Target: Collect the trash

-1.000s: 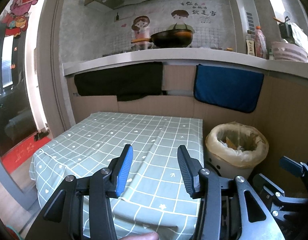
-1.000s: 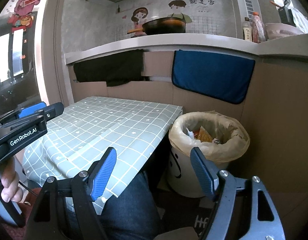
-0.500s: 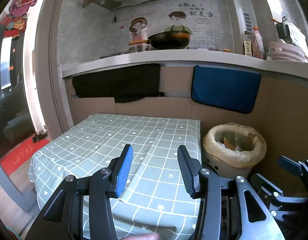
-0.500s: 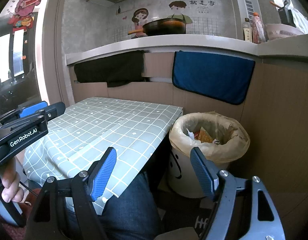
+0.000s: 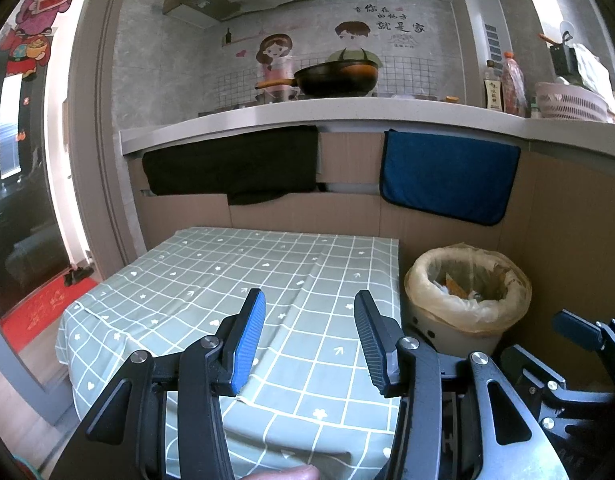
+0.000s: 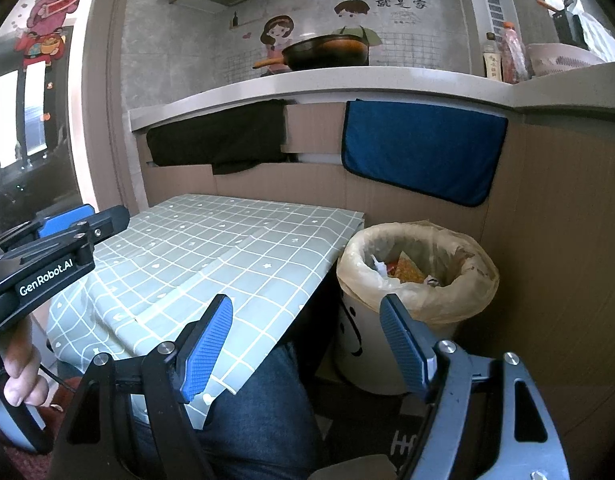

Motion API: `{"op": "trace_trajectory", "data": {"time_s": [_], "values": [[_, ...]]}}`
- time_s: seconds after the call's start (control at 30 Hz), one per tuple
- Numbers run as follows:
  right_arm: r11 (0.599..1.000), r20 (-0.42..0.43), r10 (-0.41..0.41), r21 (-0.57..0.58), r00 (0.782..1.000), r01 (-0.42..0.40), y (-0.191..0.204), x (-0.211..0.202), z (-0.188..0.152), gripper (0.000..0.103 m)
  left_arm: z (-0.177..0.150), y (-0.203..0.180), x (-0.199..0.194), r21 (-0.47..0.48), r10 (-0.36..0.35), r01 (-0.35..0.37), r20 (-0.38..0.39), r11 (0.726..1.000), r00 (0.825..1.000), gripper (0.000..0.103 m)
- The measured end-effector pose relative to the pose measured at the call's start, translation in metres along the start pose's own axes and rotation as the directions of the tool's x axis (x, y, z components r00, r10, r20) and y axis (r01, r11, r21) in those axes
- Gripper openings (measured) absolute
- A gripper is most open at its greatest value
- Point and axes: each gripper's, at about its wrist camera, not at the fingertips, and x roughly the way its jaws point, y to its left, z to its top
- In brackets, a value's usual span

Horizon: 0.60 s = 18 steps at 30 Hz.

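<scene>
A white trash bin [image 5: 467,304] lined with a yellowish bag stands on the floor right of the table; it also shows in the right wrist view [image 6: 417,280], with several pieces of trash [image 6: 403,270] inside. My left gripper [image 5: 309,320] is open and empty above the near part of the green checked tablecloth [image 5: 243,276]. My right gripper [image 6: 305,328] is open and empty, held off the table's right front corner, left of the bin. No loose trash shows on the table.
A kitchen counter [image 5: 347,114] runs behind the table, with a pan [image 5: 331,76], bottles and a basket on it. A black cloth [image 5: 231,168] and a blue towel [image 5: 447,176] hang below it. The person's leg [image 6: 263,412] is under the table edge.
The left wrist view has tilted up a little, so the table and bin sit lower in it. Both grippers stay open and empty. The right one has barely moved.
</scene>
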Motion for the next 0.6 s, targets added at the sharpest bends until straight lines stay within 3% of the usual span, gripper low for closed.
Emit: {"op": "trace_trajectory", "data": {"time_s": [0.6], "values": [[1.0, 0.007, -0.012, 0.019, 1.0, 0.012, -0.0066, -0.0011, -0.0001, 0.074, -0.0038, 0.0025, 0.0016, 0.017, -0.027, 0.027, -0.007, 0.999, 1.0, 0.047]]}}
